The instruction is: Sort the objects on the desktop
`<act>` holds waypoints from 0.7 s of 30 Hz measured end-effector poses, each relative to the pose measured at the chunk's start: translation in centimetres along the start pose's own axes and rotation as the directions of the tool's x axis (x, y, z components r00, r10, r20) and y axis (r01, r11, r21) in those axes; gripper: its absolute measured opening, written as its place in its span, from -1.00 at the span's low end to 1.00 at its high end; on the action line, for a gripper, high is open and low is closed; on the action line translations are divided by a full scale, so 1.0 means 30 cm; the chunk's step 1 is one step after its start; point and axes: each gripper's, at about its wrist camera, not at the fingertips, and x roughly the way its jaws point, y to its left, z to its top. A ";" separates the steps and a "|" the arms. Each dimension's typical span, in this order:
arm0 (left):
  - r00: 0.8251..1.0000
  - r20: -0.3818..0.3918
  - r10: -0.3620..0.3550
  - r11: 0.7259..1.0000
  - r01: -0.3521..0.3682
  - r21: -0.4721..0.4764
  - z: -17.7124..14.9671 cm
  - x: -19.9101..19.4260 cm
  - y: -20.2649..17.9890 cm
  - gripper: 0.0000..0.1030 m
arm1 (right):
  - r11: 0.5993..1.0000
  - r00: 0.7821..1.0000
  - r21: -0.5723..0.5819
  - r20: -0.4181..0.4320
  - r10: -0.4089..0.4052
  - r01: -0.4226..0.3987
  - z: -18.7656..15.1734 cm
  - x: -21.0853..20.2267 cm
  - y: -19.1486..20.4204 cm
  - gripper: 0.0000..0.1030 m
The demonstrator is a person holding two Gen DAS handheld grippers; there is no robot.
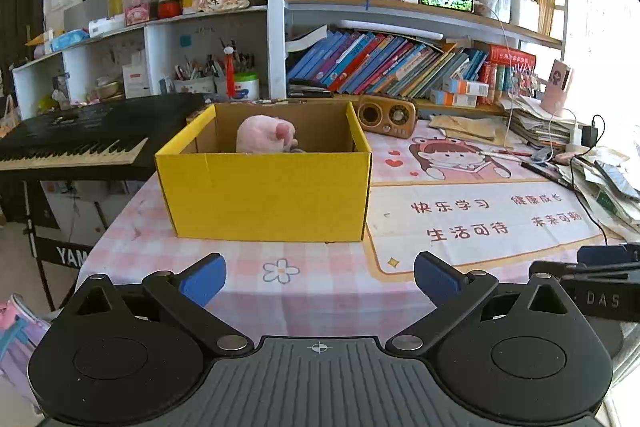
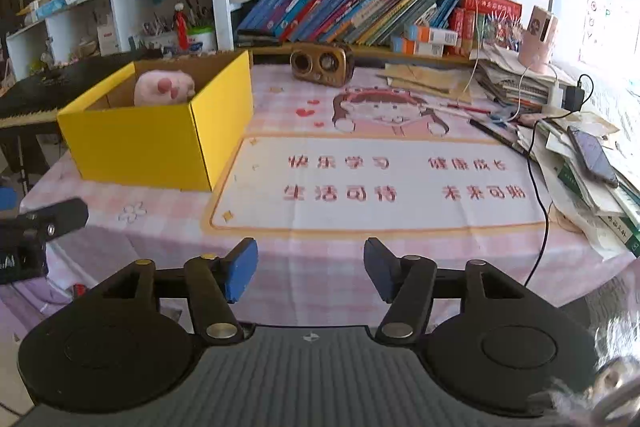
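I see the pink plush toy sitting inside the yellow cardboard box, in the centre of the left wrist view and at upper left in the right wrist view. Only its rounded top with darker pink paw pads clears the box wall; the rest is hidden, and something grey beside it is too cut off to make out. The box is open-topped, glossy yellow outside and plain brown inside, standing on the desk, which is covered by a pink checked cloth with a cartoon girl and red characters printed on it.

My left tool hangs over the near edge of the desk, its blue ribbed pads spread wide with nothing between them. My right tool is also over the near edge, its blue pads apart and empty.

Behind the box stands a small wooden radio with round dials. At right, a heap of papers with a phone on top runs out of frame.
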 end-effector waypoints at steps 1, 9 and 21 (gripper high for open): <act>1.000 -0.005 -0.003 1.000 0.003 -0.004 -0.001 0.001 -0.003 0.98 | 1.000 1.000 0.001 -0.002 -0.001 0.001 -0.003 -0.002 -0.003 0.17; 0.999 -0.045 -0.004 1.000 0.004 0.001 -0.019 0.004 -0.026 0.98 | 1.000 1.000 0.006 -0.020 0.004 -0.004 -0.028 -0.017 -0.013 0.40; 0.997 -0.082 -0.013 1.000 0.014 0.008 -0.024 0.006 -0.039 0.98 | 1.000 1.000 0.029 -0.029 0.003 -0.002 -0.041 -0.029 -0.030 0.63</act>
